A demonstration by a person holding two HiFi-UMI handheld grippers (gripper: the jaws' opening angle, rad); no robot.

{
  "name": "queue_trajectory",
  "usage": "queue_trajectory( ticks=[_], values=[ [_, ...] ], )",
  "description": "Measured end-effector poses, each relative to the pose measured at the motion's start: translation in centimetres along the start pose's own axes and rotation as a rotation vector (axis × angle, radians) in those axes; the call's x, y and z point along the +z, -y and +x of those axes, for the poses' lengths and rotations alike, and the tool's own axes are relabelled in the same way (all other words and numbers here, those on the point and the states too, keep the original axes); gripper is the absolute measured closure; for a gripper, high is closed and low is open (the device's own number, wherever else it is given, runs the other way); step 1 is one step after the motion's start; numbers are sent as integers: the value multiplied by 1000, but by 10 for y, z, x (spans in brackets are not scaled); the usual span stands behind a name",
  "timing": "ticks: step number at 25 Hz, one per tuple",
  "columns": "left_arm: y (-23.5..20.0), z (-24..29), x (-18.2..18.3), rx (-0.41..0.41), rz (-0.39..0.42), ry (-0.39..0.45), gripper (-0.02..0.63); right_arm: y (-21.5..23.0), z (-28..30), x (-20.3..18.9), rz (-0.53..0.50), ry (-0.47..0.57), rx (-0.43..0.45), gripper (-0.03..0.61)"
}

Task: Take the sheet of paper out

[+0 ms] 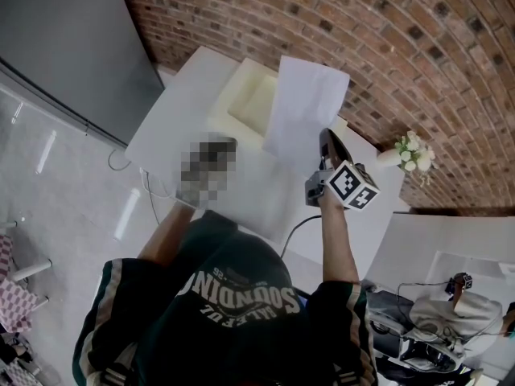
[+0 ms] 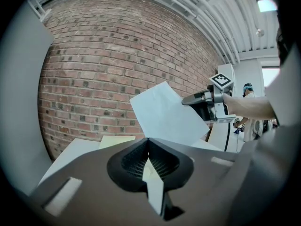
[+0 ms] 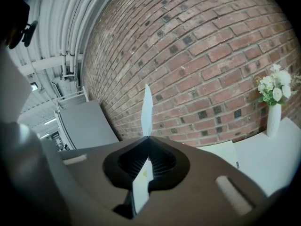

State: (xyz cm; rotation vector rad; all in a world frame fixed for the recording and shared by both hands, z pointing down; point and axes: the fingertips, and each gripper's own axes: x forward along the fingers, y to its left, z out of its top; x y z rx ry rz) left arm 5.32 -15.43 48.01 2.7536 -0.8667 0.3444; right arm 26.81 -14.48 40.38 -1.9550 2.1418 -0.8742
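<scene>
Right gripper (image 3: 148, 138) first: its jaws are clenched tight on the white sheet of paper (image 3: 147, 112). In its own view the sheet shows edge-on, a thin blade rising from the closed tips at centre frame and running back down through the hollow between the jaws.

In the head view the sheet spreads up and left from those tips, right of centre in the upper half, and overlaps the right side of the pale yellow flat folder (image 1: 248, 103) lying on the white table (image 1: 185, 111). The black-and-white marker cube (image 1: 354, 186) sits just below the jaws, with the person's forearm coming up from the bottom of the frame.

Over to the left gripper (image 2: 147, 140): jaws together as well, pinching a thin pale strip (image 2: 153, 182) seen edge-on at lower centre. What that strip belongs to cannot be told. A mosaic patch covers this gripper in the head view, left of centre.

From the left gripper view the sheet hangs tilted at centre, one corner up, in front of the red brick wall (image 2: 108, 65). The right gripper grips its right edge, and the folder lies flat at lower left.

At the right edge of the right gripper view stands a white vase of white flowers (image 3: 273, 119). A grey panel (image 1: 72, 39) fills the head view's upper left.
</scene>
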Motion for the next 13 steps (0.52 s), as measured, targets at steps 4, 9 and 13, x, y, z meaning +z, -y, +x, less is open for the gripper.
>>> queue_trajectory(
  ticks=[4, 9, 13],
  values=[
    [-1, 2, -1, -3, 1, -5, 603, 0, 4, -3, -2, -9, 1, 578],
    [-6, 3, 0, -4, 5, -10, 603, -2, 9, -3, -1, -14, 5, 578],
    [-8, 6, 0, -2, 6, -13, 603, -2, 12, -1, 0, -10, 12, 578]
  ],
)
